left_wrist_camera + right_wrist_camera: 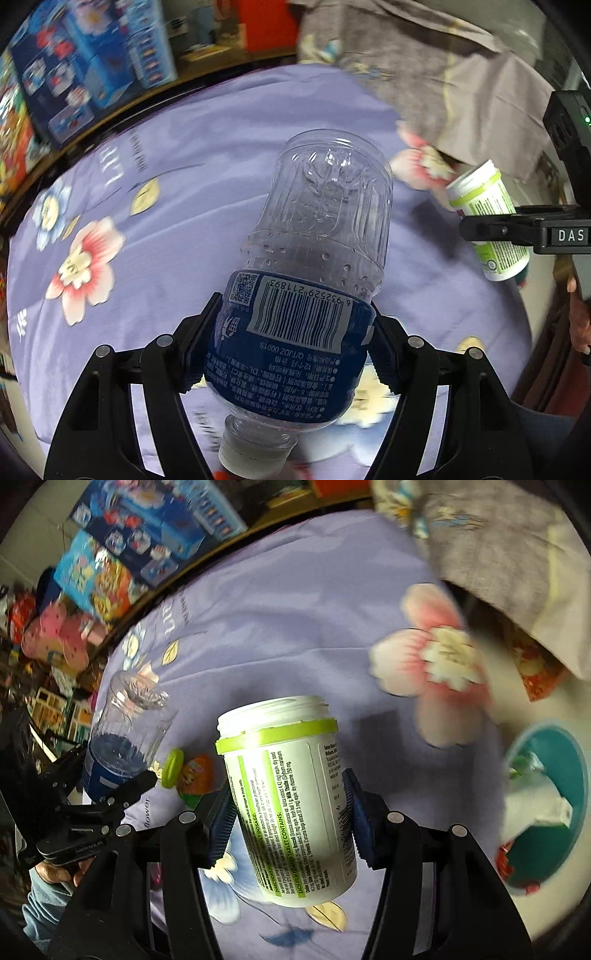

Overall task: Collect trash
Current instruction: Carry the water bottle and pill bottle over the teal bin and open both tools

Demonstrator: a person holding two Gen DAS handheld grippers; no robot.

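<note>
A lilac floral bedspread (280, 635) covers the bed and carries everything else; a grey blanket (424, 70) is heaped at its far edge. One teal bin (576, 775) sits at the right, tissue already inside, which looks like where the trash is headed. Two pieces of trash are lifted clear of the bedspread, one per claw, probably so both go to the bin in a single trip. The left gripper (291, 347) is closed around one empty plastic bottle (317, 236), pads on its blue label, cap toward the camera. The right gripper (288, 812) is closed on one white pill jar (291, 797) with its lid off. Still lying on the cloth near the jar: one green lid (170, 768) and one orange toy (195, 775)
</note>
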